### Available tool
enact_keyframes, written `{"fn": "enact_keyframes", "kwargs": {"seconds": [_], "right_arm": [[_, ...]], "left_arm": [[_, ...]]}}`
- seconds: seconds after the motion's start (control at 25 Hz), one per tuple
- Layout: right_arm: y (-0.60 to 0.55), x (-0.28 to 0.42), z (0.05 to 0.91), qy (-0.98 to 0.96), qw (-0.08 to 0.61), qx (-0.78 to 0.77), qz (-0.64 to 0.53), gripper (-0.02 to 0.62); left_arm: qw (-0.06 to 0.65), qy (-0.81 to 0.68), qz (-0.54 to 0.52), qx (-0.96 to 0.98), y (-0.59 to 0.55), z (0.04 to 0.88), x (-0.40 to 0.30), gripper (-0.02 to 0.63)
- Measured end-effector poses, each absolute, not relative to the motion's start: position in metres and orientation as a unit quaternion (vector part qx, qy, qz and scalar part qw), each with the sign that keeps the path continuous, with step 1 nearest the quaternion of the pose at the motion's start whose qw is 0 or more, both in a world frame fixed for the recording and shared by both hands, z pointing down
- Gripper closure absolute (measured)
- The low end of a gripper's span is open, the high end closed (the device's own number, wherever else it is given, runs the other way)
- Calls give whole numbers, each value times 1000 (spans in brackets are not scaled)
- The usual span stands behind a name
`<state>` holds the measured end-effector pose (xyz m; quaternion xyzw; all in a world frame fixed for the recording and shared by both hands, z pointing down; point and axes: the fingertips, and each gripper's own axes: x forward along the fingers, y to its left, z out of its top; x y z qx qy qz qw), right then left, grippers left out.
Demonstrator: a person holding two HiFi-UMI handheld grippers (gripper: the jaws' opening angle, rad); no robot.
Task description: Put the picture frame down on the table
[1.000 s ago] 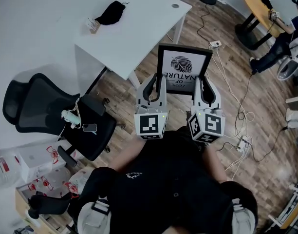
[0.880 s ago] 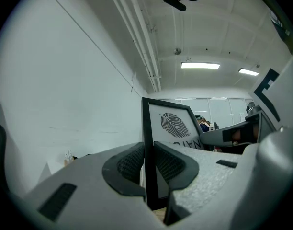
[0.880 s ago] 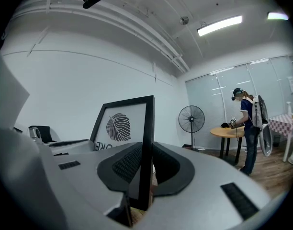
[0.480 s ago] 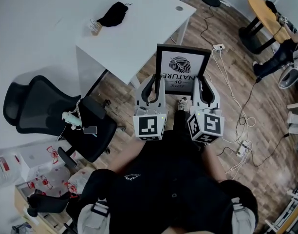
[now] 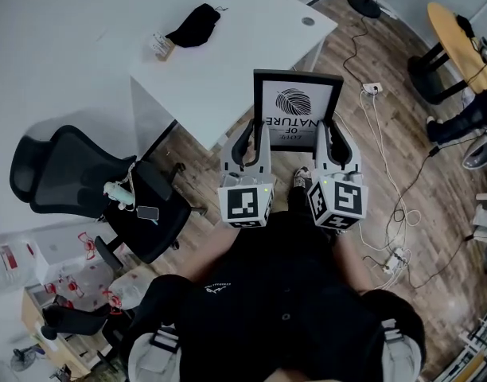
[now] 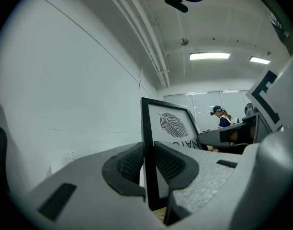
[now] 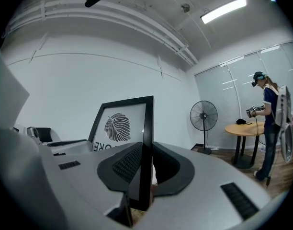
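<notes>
A black picture frame [image 5: 298, 108] with a leaf print and lettering is held upright in the air between both grippers. My left gripper [image 5: 254, 139] is shut on the frame's left edge [image 6: 148, 152]. My right gripper [image 5: 329, 140] is shut on its right edge [image 7: 145, 162]. In the head view the frame hangs just off the near corner of the white table [image 5: 235, 46], over the wooden floor. The leaf print [image 6: 174, 125] faces me, and it shows in the right gripper view as well on the picture frame [image 7: 118, 126].
A black cloth [image 5: 194, 24] and a small box [image 5: 157, 44] lie on the table's far left part. A black office chair [image 5: 92, 189] stands to the left. Cables and a power strip [image 5: 395, 257] run over the floor at right. A round wooden table [image 7: 246, 129], a fan [image 7: 203, 117] and a person [image 7: 269, 123] are further off.
The frame and both grippers have drifted slightly closer to the table's corner; the table sits nearer in the head view. Both grips are unchanged.
</notes>
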<state>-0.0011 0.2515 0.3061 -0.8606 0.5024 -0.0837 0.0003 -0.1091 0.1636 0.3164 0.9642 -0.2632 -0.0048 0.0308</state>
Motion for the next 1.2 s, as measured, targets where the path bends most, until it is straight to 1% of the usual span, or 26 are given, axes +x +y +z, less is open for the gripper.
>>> {"fn": "enact_keyframes", "kwargs": {"seconds": [0.8,1.0,1.2], "right_arm": [[160,174,298,591,-1,-802,-87,529],[143,204,302,616,1,-782,-93,529],[131,218,310,635,0,-765,-105,529]], "left_arm": [[30,-365,-14,930,99,301,49,535],[30,-396,-9,918,91,304,74,535],[32,-419,-1,907,86,311,85,534]]}}
